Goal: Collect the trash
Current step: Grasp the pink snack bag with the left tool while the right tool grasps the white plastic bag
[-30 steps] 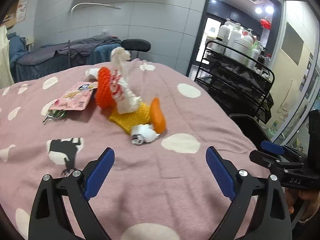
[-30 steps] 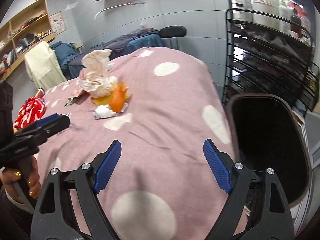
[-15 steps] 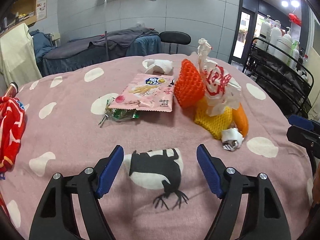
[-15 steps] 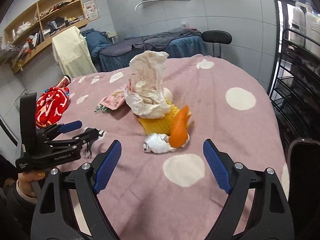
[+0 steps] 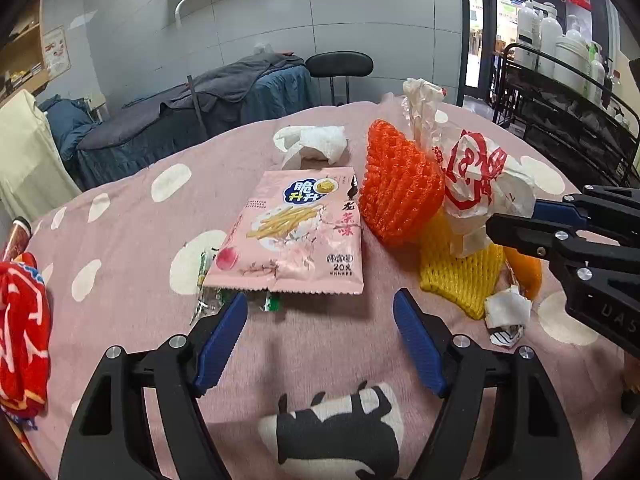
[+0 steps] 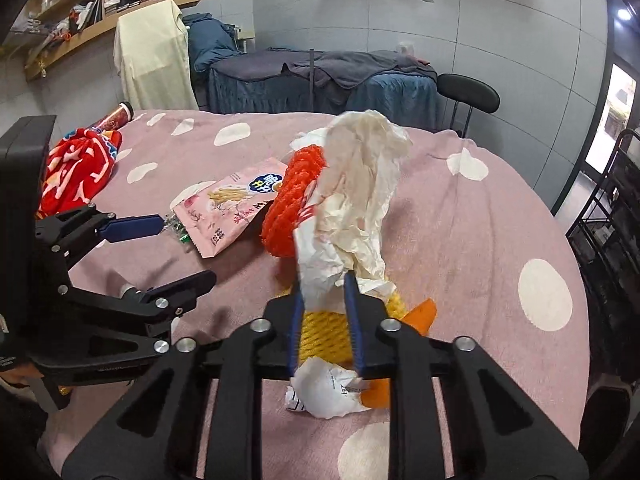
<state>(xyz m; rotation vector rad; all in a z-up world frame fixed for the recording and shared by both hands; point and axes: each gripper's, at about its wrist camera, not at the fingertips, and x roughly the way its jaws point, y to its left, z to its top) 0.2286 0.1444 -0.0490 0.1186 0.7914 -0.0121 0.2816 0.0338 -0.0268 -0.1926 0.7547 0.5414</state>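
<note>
Pink cloth [image 5: 120, 216] with white dots covers the whole table, and the trash lies in a loose cluster toward its middle. Biggest of the pile is the crumpled white paper bag [image 6: 352, 208] with red print, standing up over the heap; the right gripper [image 6: 322, 320] has its blue pads closing on the bag's lower edge, paper pinched between them. Left of the bag sits an orange foam net [image 5: 400, 192], and under the bag, nearer, a yellow foam net [image 5: 460, 276] with an orange piece [image 6: 424, 312] at its right side. A pink snack packet [image 5: 296, 236] lies flat, left of the orange net, with a small green wrapper [image 5: 212, 300] poking out from under its near-left corner. The left gripper [image 5: 320, 328] hovers just near of that packet, jaws wide apart with nothing in them. A white tissue wad [image 5: 312, 142] rests beyond the packet. A small crumpled receipt [image 6: 324, 388] lies nearest, beside the yellow net. Far left on the cloth is a red patterned fabric [image 6: 76, 168].
</note>
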